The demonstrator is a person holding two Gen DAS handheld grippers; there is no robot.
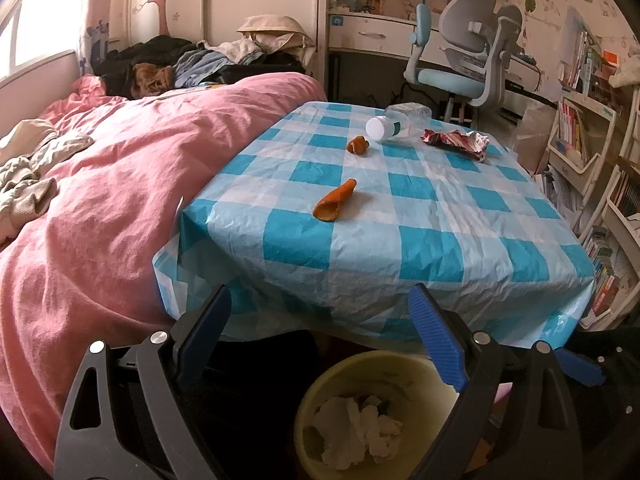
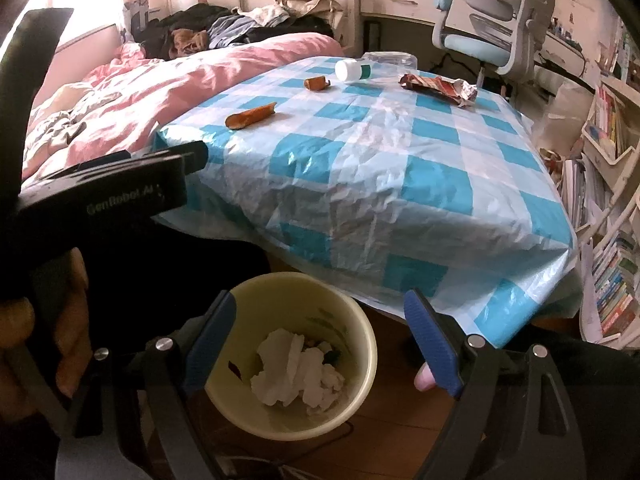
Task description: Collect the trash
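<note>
Right wrist view: we are hovering both wide-open, empty grippers, right gripper (image 2: 320, 344) and left gripper (image 1: 320, 336), over the bin (image 2: 360, 320); next, reaching for the peel (image 2: 251, 116) at 11 o'clock.

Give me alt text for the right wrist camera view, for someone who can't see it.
The open, empty right gripper hovers over a pale yellow trash bin holding crumpled white tissue. Beyond it, a blue-checked table carries two orange peels, a tipped plastic bottle and a crumpled wrapper.
</note>
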